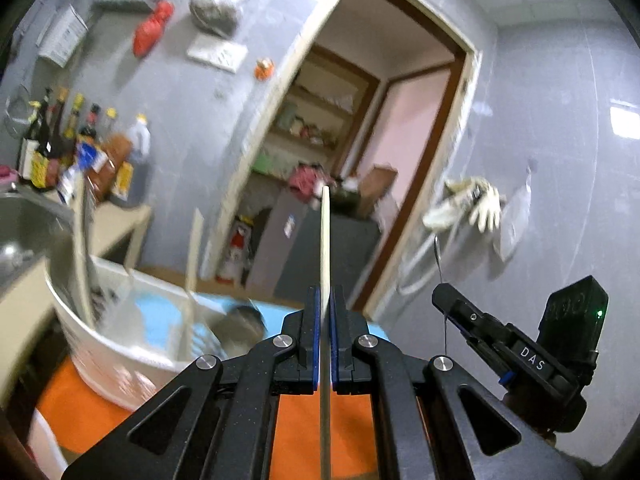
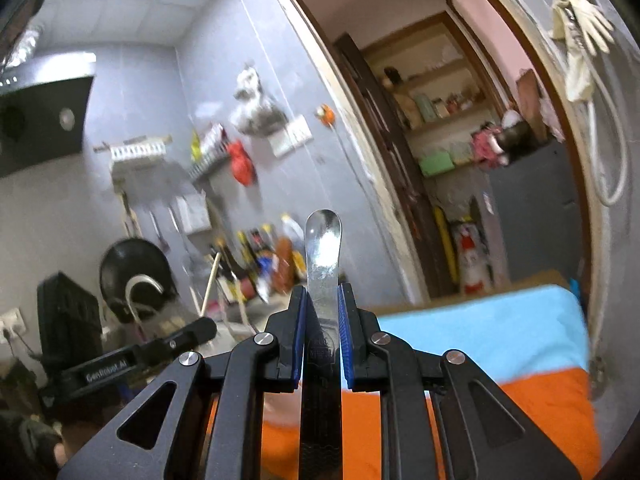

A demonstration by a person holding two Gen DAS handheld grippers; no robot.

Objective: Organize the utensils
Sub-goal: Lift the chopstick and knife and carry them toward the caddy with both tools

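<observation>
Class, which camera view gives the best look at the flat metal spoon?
The right wrist view: the flat metal spoon stands centred, clamped in the right gripper, its bowl clear. The left wrist view shows that gripper only from the side, and no spoon can be made out.

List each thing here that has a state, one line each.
Left gripper: shut on a chopstick.
Chopstick: clamped between the pads, tip sticking out ahead.
Right gripper: shut on a metal utensil.
Metal utensil: gripped by its flat handle, rounded end forward.
White tub: open, with sticks leaning inside.
Doorway: open.
</observation>
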